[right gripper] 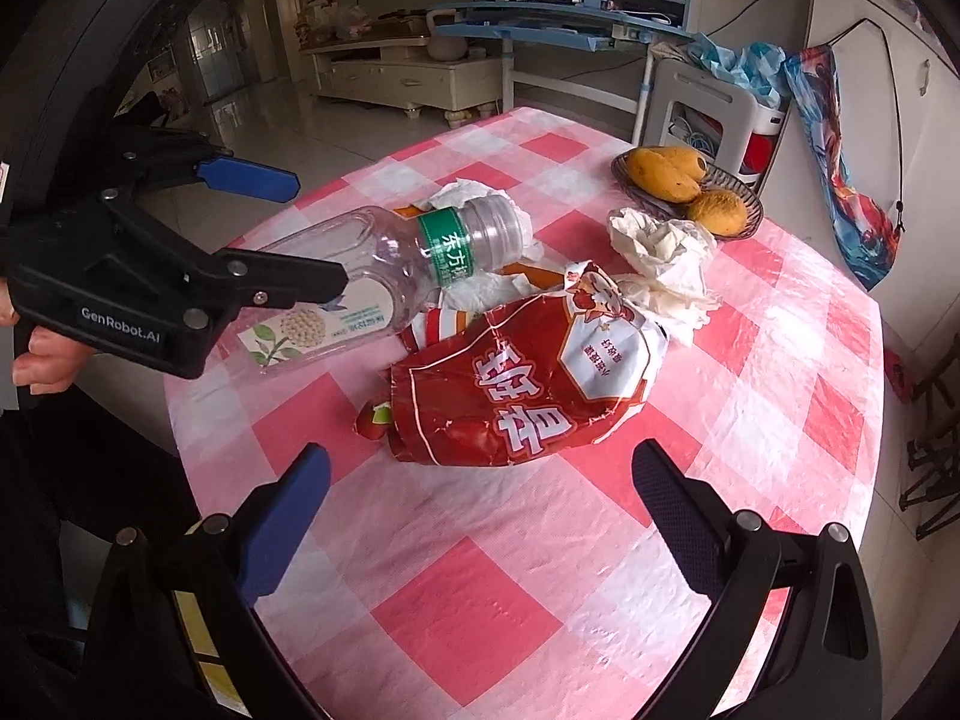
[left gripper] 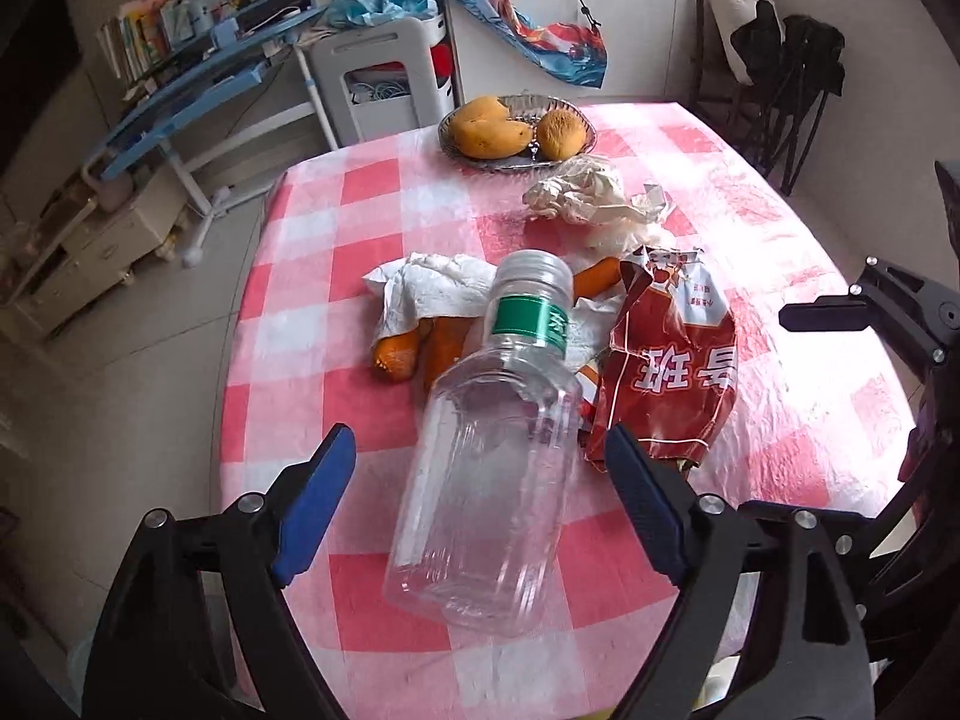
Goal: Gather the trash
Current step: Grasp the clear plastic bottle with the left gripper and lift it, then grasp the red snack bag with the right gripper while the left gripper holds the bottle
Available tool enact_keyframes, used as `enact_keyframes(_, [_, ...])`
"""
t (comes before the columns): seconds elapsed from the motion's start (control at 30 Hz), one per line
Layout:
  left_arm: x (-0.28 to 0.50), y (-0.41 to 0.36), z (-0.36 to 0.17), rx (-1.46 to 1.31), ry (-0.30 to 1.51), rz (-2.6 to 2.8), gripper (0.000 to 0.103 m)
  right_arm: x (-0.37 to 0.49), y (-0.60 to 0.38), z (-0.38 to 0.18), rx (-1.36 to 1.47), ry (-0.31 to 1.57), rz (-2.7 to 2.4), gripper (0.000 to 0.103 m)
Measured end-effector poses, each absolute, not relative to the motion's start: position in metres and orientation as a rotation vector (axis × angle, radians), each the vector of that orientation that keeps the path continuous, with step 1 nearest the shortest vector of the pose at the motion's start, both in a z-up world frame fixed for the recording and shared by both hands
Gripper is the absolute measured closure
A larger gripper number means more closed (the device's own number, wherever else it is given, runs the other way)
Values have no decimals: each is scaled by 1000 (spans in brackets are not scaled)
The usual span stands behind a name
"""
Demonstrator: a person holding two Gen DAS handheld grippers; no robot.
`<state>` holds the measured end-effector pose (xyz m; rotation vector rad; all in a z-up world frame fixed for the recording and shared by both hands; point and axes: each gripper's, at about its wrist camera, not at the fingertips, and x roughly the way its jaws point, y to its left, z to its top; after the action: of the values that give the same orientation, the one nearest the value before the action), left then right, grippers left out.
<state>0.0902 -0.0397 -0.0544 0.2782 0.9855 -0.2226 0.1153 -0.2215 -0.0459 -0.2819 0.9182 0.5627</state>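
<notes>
The bottle (left gripper: 486, 438), clear plastic with a green label band, lies between the left gripper's (left gripper: 480, 504) jaws, its capped neck pointing away over the trash pile. The jaws stand wide. In the left wrist view there is a gap between each blue pad and the bottle's sides, so the pads do not press on it. In the right wrist view the bottle (right gripper: 384, 276) sits tilted, neck raised toward the pile, with the left gripper (right gripper: 288, 228) straddling its body; whether its base rests on the cloth I cannot tell.

Just beside the bottle lies a crumpled red bag (left gripper: 666, 372) with white print. Behind the neck are a white tissue (left gripper: 432, 294) and orange peel (left gripper: 399, 357) partly under it. Farther back sits a wad of paper (left gripper: 591, 195), and beyond it a basket (left gripper: 576, 114) holding mangoes (left gripper: 489, 129).

All of this lies on a table (right gripper: 540, 570) under a pink and white checked cloth.

The right gripper (right gripper: 480, 498) hovers near the red bag (right gripper: 528, 390), jaws wide, nothing between them. A hand (right gripper: 42, 354) grasps the left gripper's handle.
</notes>
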Motion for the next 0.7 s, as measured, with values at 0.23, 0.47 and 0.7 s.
enact_keyframes(0.23, [92,-46,-71,372,1011,-185,45,133,-235,-49,-109,949,568,7])
enact_keyframes(0.47, [90,-29,-36,231,903,-200,46,149,-245,-61,99,999,566,25])
enact_keyframes(0.7, [91,-21,-28,184,890,-197,49,154,-246,-74,161,1052,547,50])
